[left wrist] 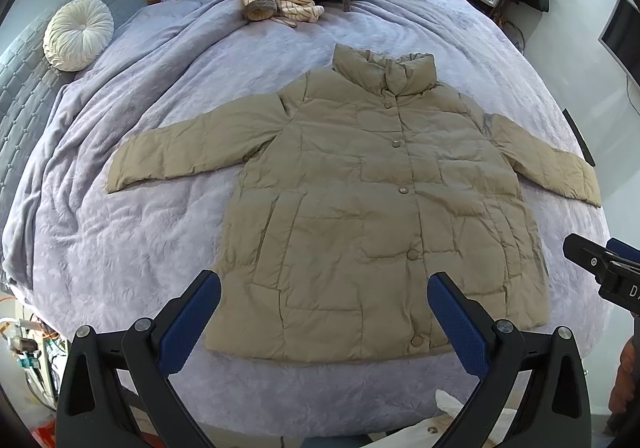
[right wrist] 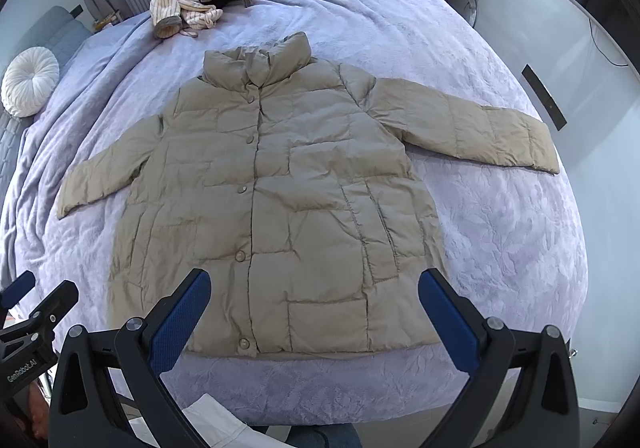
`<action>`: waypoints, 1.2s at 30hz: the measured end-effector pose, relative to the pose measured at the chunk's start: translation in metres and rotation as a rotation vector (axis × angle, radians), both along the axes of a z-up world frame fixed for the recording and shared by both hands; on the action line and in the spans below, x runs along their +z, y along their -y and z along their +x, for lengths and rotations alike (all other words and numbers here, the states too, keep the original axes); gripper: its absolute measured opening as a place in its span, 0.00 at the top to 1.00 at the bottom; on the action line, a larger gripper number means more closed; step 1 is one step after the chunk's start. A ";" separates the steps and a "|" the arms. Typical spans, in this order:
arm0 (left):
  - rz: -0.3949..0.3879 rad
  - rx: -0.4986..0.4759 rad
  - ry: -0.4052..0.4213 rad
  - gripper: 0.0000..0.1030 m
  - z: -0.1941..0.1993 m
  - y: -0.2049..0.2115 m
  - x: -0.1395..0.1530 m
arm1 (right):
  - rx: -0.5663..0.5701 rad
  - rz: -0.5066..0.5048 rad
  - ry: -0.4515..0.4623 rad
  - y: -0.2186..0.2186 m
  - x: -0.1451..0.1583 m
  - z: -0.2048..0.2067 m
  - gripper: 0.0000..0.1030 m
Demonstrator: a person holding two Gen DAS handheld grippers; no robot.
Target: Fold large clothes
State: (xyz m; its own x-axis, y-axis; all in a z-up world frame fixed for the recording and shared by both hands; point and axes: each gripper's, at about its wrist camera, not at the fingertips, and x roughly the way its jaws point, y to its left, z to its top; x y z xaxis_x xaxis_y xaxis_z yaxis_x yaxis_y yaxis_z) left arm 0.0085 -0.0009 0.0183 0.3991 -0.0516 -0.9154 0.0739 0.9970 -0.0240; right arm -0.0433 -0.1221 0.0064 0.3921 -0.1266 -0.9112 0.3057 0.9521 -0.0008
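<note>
Khaki puffer jacket spread flat, first fold not yet begun

Lavender bedspread [left wrist: 120,232] carries the khaki puffer jacket [left wrist: 360,208], buttoned, front up, collar away from the person, both sleeves out sideways. Going left to right: the left claw [left wrist: 324,312] hovers wide and empty above the hem's left half; the right claw [right wrist: 314,312] hovers wide and empty over the hem's right half. Neither touches cloth. I judge the sleeves should fold in first: pinch each cuff [left wrist: 116,176] deep enough to hold the slippery padded shell, then lay it flat across the chest, smoothing trapped air
</note>
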 end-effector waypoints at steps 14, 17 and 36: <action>0.000 0.000 0.000 0.00 0.001 -0.003 0.000 | -0.003 0.002 0.005 -0.005 -0.001 -0.001 0.00; 0.002 0.001 0.000 0.00 0.001 -0.002 0.000 | -0.003 0.005 0.004 -0.005 0.000 0.000 0.00; 0.003 0.003 0.001 0.00 0.002 -0.005 0.000 | -0.005 0.004 0.006 -0.007 -0.001 -0.001 0.00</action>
State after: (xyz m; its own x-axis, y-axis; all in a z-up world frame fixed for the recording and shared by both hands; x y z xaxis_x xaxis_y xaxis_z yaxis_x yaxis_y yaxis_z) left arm 0.0108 0.0039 0.0182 0.4003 -0.0473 -0.9152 0.0709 0.9973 -0.0205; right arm -0.0448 -0.1153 0.0058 0.3968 -0.1253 -0.9093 0.3107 0.9505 0.0046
